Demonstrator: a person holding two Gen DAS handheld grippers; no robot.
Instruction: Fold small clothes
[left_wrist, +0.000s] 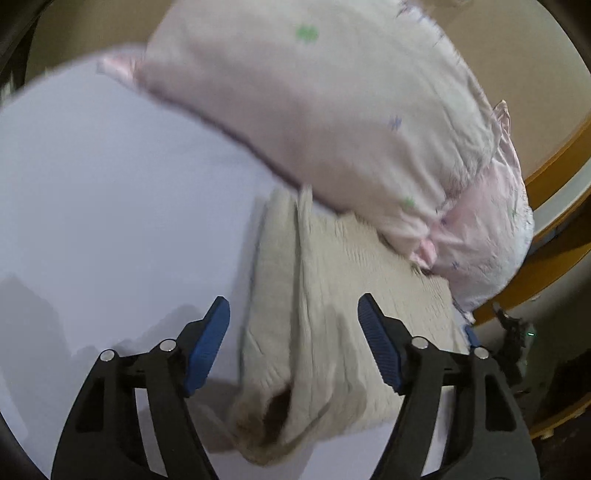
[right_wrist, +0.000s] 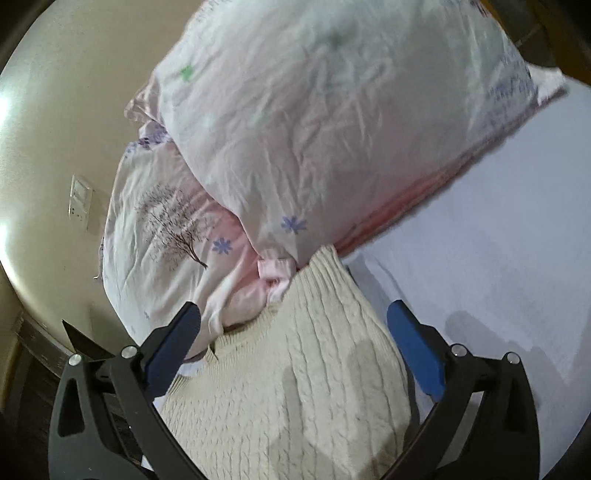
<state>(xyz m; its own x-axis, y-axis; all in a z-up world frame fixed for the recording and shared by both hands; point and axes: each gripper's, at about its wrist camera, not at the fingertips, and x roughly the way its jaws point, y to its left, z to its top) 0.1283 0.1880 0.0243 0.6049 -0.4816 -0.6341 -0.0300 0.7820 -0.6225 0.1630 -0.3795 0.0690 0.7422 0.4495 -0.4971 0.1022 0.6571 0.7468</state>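
Pale lavender bedsheet (left_wrist: 110, 206) covering mattress, lying smooth. Two pillows stacking at head end: upper pillow (right_wrist: 332, 122) with green and blue flower print, lower pillow (right_wrist: 159, 236) showing tree print. Beige wall (right_wrist: 62, 122) catching bright glare, wall switch plate (right_wrist: 80, 201) sitting on it. Orange-brown wooden bed frame (left_wrist: 554, 236) edging mattress.

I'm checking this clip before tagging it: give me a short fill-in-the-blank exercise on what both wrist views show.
1. The cream cable-knit sweater lies on a ___ bed sheet.
2. The jaws of the left gripper and the right gripper both stand ___.
3. The pale pink pillow with small flower prints rests against the far edge of the ___.

Missing words: white; open; sweater
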